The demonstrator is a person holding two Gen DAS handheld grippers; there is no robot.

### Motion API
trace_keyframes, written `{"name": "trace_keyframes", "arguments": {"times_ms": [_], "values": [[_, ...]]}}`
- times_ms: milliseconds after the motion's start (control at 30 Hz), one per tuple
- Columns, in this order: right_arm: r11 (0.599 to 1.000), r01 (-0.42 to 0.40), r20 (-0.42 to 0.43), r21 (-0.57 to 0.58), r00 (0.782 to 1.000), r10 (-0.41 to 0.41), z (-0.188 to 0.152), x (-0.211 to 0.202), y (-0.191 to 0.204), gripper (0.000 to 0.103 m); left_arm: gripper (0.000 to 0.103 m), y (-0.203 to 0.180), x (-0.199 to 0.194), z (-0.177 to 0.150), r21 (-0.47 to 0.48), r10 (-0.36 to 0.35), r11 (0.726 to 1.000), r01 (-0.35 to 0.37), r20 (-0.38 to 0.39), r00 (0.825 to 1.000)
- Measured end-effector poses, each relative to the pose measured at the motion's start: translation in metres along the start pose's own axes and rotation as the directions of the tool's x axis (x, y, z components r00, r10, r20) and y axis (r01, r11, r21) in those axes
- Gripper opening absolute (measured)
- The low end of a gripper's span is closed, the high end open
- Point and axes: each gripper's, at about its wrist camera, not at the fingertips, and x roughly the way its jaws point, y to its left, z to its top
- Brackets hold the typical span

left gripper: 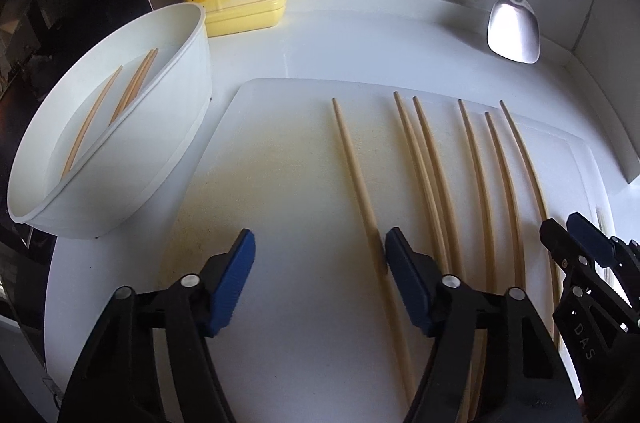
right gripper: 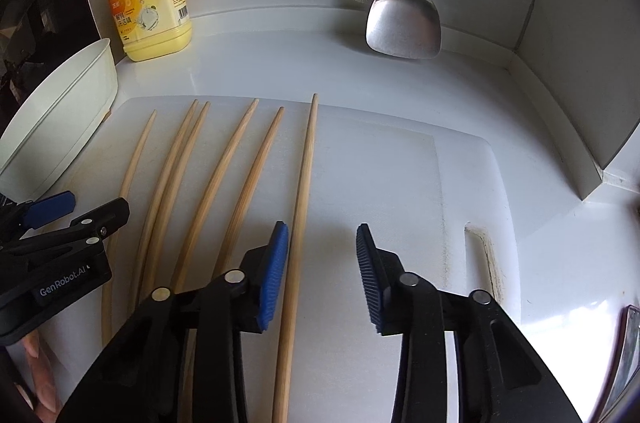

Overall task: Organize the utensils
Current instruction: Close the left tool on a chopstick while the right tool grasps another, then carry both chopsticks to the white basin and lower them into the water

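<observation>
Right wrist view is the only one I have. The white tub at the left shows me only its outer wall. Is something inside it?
Observer: Yes. The left wrist view looks into the white tub: three chopsticks lie inside.
Operator: Thank you. The left tool is cut off at my edge. What is between its fingers?
Observer: The left tool is open, and the leftmost chopstick on the cutting board runs between its fingers, close to the right-hand one, not gripped.

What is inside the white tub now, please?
The white tub holds three wooden chopsticks leaning against its inner wall. Its near wall covers their lower ends and the tub's bottom.
</observation>
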Motion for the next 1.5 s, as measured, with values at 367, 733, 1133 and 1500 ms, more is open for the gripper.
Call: {"name": "trace_keyframes", "arguments": {"times_ms": [367,733,1133,1500], "values": [[1.0,-0.019,-0.011,-0.023,1.0,0.018,0.001,0.0,0.009,0.006,0.007,-0.01,-0.003,0.004,0.048,-0.119,0.992,0.121,-0.034,0.992],[0.981,-0.135,-0.009,0.141,0.99,0.138,0.001,-0.015,-0.007,0.006,0.007,0.016,-0.015,0.005,0.008,-0.236,0.971,0.237,-0.055,0.97],[0.975,-0.206,0.051,0.082,0.978,0.203,0.031,-0.062,0.034,0.006,0.007,0.077,-0.067,0.029,-0.025,-0.249,0.968,0.25,0.045,0.967],[0.942,-0.336,0.103,-0.017,0.936,0.335,0.09,-0.074,0.127,0.006,0.007,0.176,-0.089,0.058,-0.115,-0.178,0.974,0.194,0.136,0.974]]}}
